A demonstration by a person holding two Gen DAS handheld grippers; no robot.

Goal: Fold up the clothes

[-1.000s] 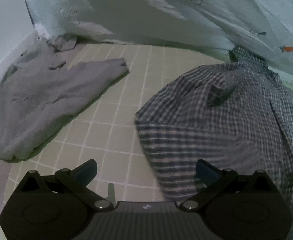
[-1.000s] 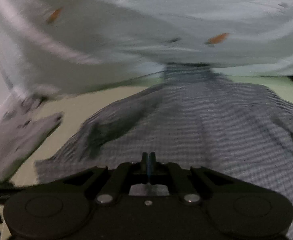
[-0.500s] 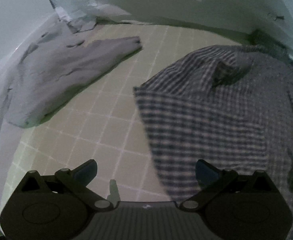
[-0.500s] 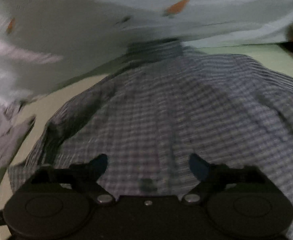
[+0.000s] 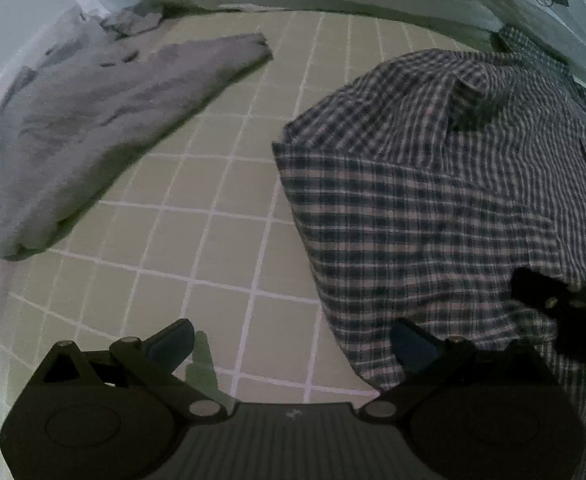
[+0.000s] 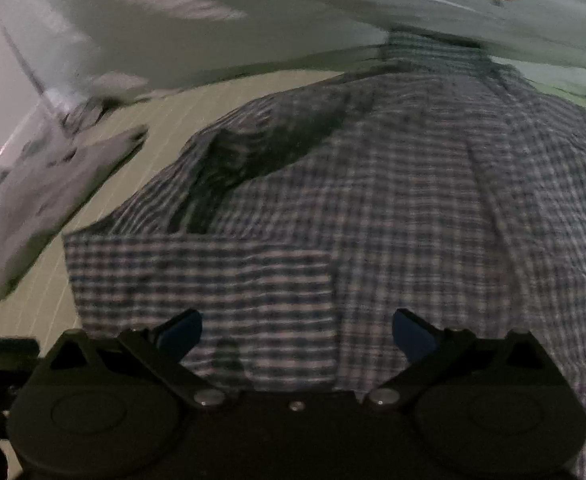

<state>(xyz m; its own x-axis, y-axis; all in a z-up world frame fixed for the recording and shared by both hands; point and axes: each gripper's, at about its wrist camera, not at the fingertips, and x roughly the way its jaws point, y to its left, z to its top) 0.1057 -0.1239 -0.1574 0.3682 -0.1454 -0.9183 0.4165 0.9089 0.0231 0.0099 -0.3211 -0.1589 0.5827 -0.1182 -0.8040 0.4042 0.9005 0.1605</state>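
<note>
Pale green grid-lined mat [image 5: 229, 184] carries blue-and-white checked shirt [image 5: 433, 200] and grey folded garment [image 5: 77, 128], well apart. Left gripper [image 5: 293, 340] and right gripper [image 6: 297, 334]: jaws spread, empty.

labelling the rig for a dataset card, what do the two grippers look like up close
Both look alike: the left gripper and right gripper have matte black bodies with two round housings, angular black link arms on silver pivot screws, and dark blue finger pads. The left has a ribbed grey centre panel with a small pale mark. No cables or sleeves are visible.
</note>
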